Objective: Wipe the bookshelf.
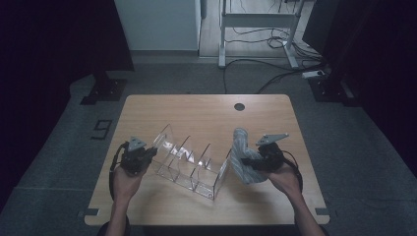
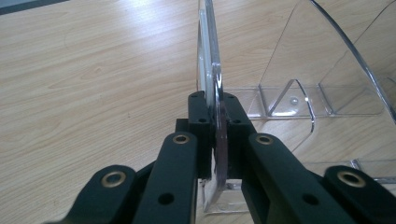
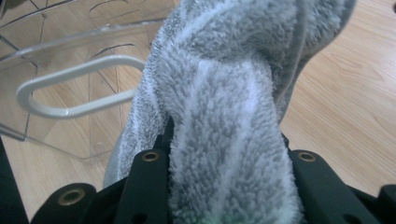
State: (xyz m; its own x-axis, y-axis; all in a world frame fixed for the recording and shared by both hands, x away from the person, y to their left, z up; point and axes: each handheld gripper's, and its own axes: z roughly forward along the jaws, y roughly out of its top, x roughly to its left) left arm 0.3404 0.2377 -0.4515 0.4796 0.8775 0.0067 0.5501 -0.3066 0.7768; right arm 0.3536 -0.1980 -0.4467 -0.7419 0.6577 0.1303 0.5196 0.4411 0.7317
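A: Grey towel [image 1: 244,160], folded and fluffy, up off the wooden table [image 1: 206,110] at the right end of the clear organiser [image 1: 189,160]. It is bunched between the jaws of the right gripper [image 1: 259,162], which are clamped on it.

B: In the right gripper view the towel [image 3: 224,116] bulges over both black jaws, and the end wall of the organiser [image 3: 70,84], with its oval handle slot, sits just to the left of the cloth.

A: Any writing to read?

B: None on the towel or the clear plastic. A dark mark on the floor left of the table could be a numeral; too small to tell.

A: The right hand [image 1: 285,178] comes in from below, gripper angled towards the organiser, grey plate on top.

B: The left gripper [image 1: 140,156] is at the organiser's left end, narrow, pinching the thin clear end wall [image 2: 215,116] edge-on between its pads.

A: The left hand [image 1: 125,182] sits low behind it, forearm running straight back from the organiser.
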